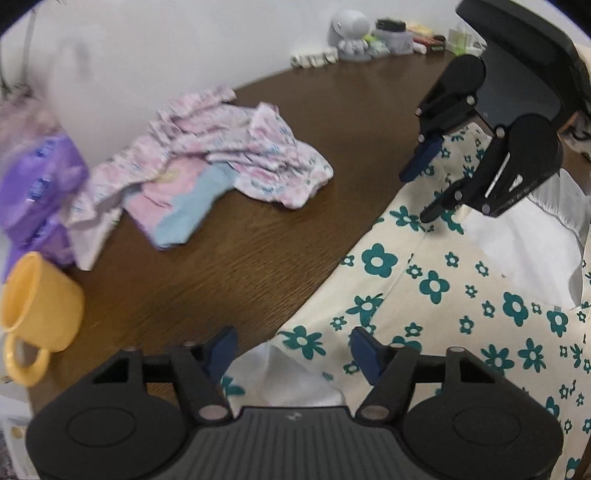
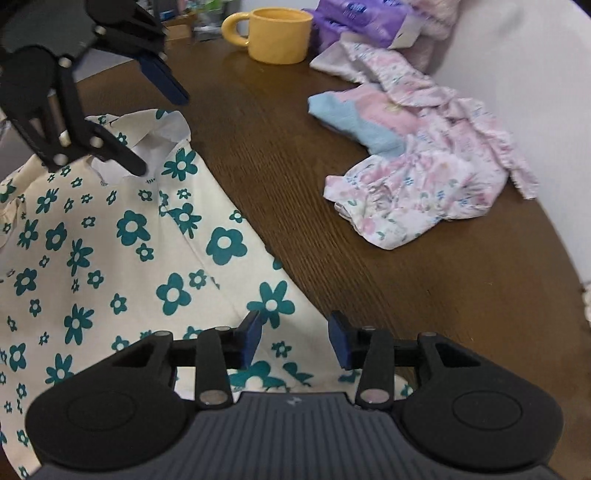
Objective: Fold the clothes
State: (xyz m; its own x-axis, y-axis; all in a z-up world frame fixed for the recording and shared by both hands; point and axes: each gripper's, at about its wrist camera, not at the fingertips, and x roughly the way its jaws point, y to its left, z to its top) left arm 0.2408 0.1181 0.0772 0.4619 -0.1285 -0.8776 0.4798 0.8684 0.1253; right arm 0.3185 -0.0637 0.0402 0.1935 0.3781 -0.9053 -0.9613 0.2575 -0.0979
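Note:
A cream garment with teal flowers [image 1: 443, 291] [image 2: 110, 258] lies spread on the brown wooden table [image 1: 258, 251] [image 2: 369, 280]. My left gripper [image 1: 293, 350] [image 2: 155, 125] hovers open over one corner of it, where the white inside is turned up. My right gripper [image 2: 295, 338] [image 1: 426, 188] is open too, above the opposite end of the same edge, near a white opening. Neither holds any cloth. A crumpled pile of pink floral clothes with a pink and blue piece [image 1: 221, 155] [image 2: 424, 173] lies apart from the garment, further out on the table.
A yellow mug [image 1: 40, 306] [image 2: 277, 33] stands near the table edge beside a purple plastic pack [image 1: 37, 184] [image 2: 362, 18]. Small bottles and a grey figurine [image 1: 369, 40] line the wall. Bare wood separates the flowered garment from the pink pile.

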